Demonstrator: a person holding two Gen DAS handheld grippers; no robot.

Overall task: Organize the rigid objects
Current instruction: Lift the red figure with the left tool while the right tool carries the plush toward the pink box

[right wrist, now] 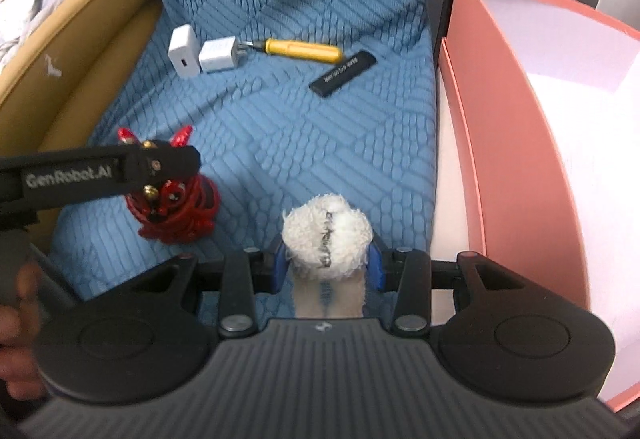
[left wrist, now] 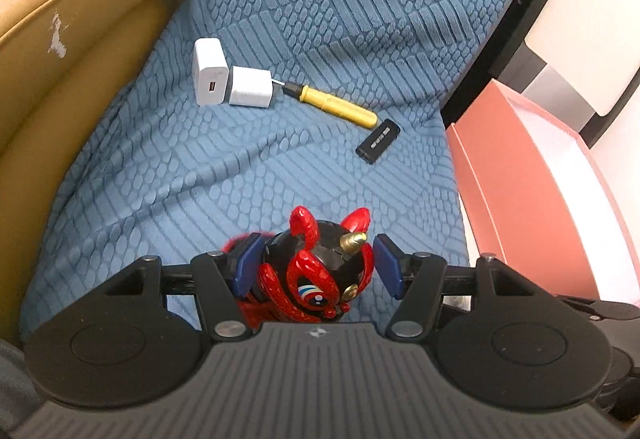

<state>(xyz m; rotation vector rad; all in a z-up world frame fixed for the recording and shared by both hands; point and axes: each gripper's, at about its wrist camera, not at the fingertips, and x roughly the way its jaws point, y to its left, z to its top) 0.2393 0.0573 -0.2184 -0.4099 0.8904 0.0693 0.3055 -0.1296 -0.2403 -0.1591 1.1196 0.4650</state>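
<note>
The left tongs (left wrist: 316, 265) are closed around a red and black toy (left wrist: 320, 271) with horns. One blue pad (left wrist: 250, 261) presses each side of its round head. From the right wrist view, the toy (right wrist: 176, 199) sits on the blue blanket (right wrist: 300, 143), near and to the left, with the left tongs (right wrist: 160, 163) across its top.

The right tongs (right wrist: 326, 263) are closed on a fluffy white thing (right wrist: 326, 235) with dark writing down its middle. It pokes up between the blue pads, just left of the pink box (right wrist: 520, 167).

Farther away on the blanket (left wrist: 260, 167) lies a row of small things. At the far left are two white chargers (left wrist: 230, 79), touching each other. Just to their right is a yellow screwdriver (left wrist: 336, 105), with its tip by the prongs of the nearer charger. Right of that lies a black stick (left wrist: 378, 141) with small writing on it, close to the screwdriver's handle.

The pink box (left wrist: 532, 191) is open and stands on the right, beside the blanket. A tan cushion edge (left wrist: 80, 51) runs along the left side.
</note>
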